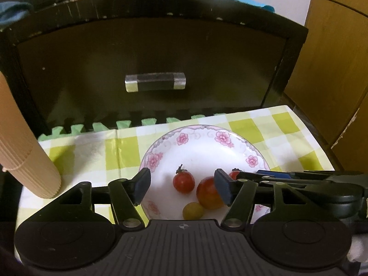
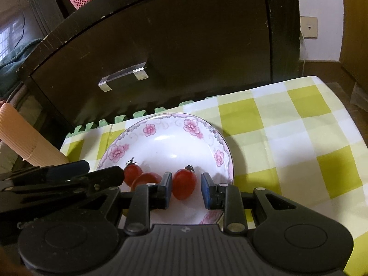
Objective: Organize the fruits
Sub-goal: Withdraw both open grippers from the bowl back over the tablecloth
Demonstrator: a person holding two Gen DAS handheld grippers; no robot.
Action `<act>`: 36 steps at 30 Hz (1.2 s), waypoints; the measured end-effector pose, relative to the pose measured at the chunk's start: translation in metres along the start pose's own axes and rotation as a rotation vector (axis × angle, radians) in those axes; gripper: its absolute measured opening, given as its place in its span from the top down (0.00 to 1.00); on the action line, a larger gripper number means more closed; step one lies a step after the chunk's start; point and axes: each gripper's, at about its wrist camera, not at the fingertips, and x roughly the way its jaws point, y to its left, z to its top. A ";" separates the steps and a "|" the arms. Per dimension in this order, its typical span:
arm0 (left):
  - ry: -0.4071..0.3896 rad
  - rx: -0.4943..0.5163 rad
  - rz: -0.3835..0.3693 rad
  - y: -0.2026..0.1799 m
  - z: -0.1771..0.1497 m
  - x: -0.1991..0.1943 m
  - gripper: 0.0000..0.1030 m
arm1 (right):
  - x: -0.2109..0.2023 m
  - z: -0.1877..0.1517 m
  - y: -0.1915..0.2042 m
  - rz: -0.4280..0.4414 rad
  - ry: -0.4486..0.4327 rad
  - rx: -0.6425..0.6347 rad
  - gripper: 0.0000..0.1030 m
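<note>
The left gripper (image 1: pixel 181 184) hung open over the plate (image 1: pixel 197 129), where a red tomato (image 1: pixel 183 182), a bigger one (image 1: pixel 208 194) and a yellow one (image 1: pixel 192 210) lay. The right gripper (image 2: pixel 186 188) was clamped on another tomato (image 2: pixel 184 184) above the plate's near side.

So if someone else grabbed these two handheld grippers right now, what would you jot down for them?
Left gripper: open over the plate, holding nothing.
Right gripper: closed to its narrowest. An oval red tomato sits in line between its pads, but plate shows beside one pad, so a grip isn't confirmed.
Fruit: a round red tomato, a larger red-orange tomato and a small yellow tomato lie in the plate, on the checked cloth.
Done: four tomatoes gathered at the plate.
Left: settle the oval one; no other fruit is in view.
</note>
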 end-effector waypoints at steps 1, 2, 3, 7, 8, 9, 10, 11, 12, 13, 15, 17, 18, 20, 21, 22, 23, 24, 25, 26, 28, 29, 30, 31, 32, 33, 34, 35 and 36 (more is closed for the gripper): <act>-0.005 -0.004 0.005 0.000 0.000 -0.003 0.29 | -0.002 0.000 0.000 0.000 -0.003 0.001 0.74; -0.010 -0.009 0.010 0.001 0.000 -0.005 0.27 | -0.004 0.000 0.001 0.000 -0.005 0.002 0.74; -0.017 -0.013 0.014 0.002 0.000 -0.008 0.26 | -0.006 0.001 0.001 0.002 -0.009 0.002 0.74; -0.034 -0.004 0.035 0.000 0.001 -0.015 0.23 | -0.014 0.003 0.004 0.009 -0.023 -0.001 0.74; -0.038 0.000 0.041 0.000 0.001 -0.017 0.22 | -0.015 0.003 0.005 0.009 -0.025 -0.003 0.74; -0.042 0.002 0.045 -0.001 0.001 -0.018 0.21 | -0.017 0.003 0.006 0.008 -0.027 -0.006 0.74; -0.047 0.003 0.050 0.000 0.000 -0.020 0.18 | -0.018 0.003 0.007 0.009 -0.028 -0.008 0.74; -0.053 0.002 0.054 0.000 -0.001 -0.022 0.17 | -0.020 0.003 0.007 0.009 -0.028 -0.010 0.74; -0.061 0.002 0.056 0.000 -0.001 -0.024 0.16 | -0.021 0.003 0.008 0.009 -0.029 -0.011 0.74; -0.065 0.002 0.055 0.001 -0.002 -0.026 0.16 | -0.022 0.003 0.008 0.009 -0.031 -0.012 0.74; -0.072 0.000 0.056 0.002 -0.003 -0.031 0.15 | -0.026 0.003 0.008 0.010 -0.034 -0.011 0.74; -0.079 0.002 0.068 0.002 -0.005 -0.034 0.14 | -0.029 0.002 0.009 0.013 -0.038 -0.013 0.73; -0.084 0.005 0.075 0.002 -0.006 -0.036 0.13 | -0.030 0.002 0.010 0.014 -0.039 -0.015 0.73; -0.088 0.007 0.082 0.003 -0.008 -0.040 0.12 | -0.033 0.001 0.012 0.016 -0.041 -0.019 0.73; -0.088 0.007 0.082 0.003 -0.009 -0.042 0.12 | -0.034 0.000 0.013 0.018 -0.041 -0.021 0.73; -0.087 0.006 0.081 0.003 -0.010 -0.042 0.12 | -0.035 -0.001 0.013 0.019 -0.041 -0.022 0.73; -0.085 0.004 0.080 0.004 -0.010 -0.043 0.12 | -0.036 -0.002 0.014 0.021 -0.041 -0.023 0.73; -0.081 0.002 0.077 0.004 -0.012 -0.045 0.12 | -0.037 -0.003 0.015 0.021 -0.041 -0.025 0.73; -0.077 0.000 0.075 0.005 -0.013 -0.047 0.12 | -0.038 -0.005 0.016 0.021 -0.042 -0.028 0.73; -0.072 -0.003 0.075 0.006 -0.015 -0.048 0.12 | -0.040 -0.007 0.017 0.021 -0.043 -0.030 0.73; -0.061 -0.007 0.074 0.008 -0.019 -0.051 0.12 | -0.044 -0.011 0.019 0.023 -0.043 -0.033 0.73; -0.057 -0.007 0.073 0.009 -0.021 -0.053 0.12 | -0.046 -0.014 0.020 0.025 -0.043 -0.035 0.73; -0.052 -0.007 0.075 0.009 -0.024 -0.056 0.12 | -0.048 -0.017 0.021 0.027 -0.040 -0.037 0.73; -0.048 -0.007 0.076 0.009 -0.026 -0.058 0.12 | -0.050 -0.019 0.022 0.028 -0.036 -0.038 0.72; -0.046 -0.007 0.076 0.009 -0.029 -0.060 0.12 | -0.052 -0.023 0.023 0.029 -0.031 -0.038 0.72; -0.043 -0.008 0.077 0.010 -0.032 -0.062 0.12 | -0.053 -0.026 0.024 0.030 -0.028 -0.037 0.72; -0.039 -0.008 0.078 0.010 -0.034 -0.064 0.12 | -0.055 -0.029 0.025 0.031 -0.026 -0.037 0.72; -0.035 -0.008 0.080 0.010 -0.036 -0.065 0.12 | -0.057 -0.032 0.026 0.033 -0.024 -0.038 0.72; -0.030 -0.010 0.080 0.011 -0.039 -0.067 0.12 | -0.060 -0.036 0.027 0.032 -0.022 -0.042 0.72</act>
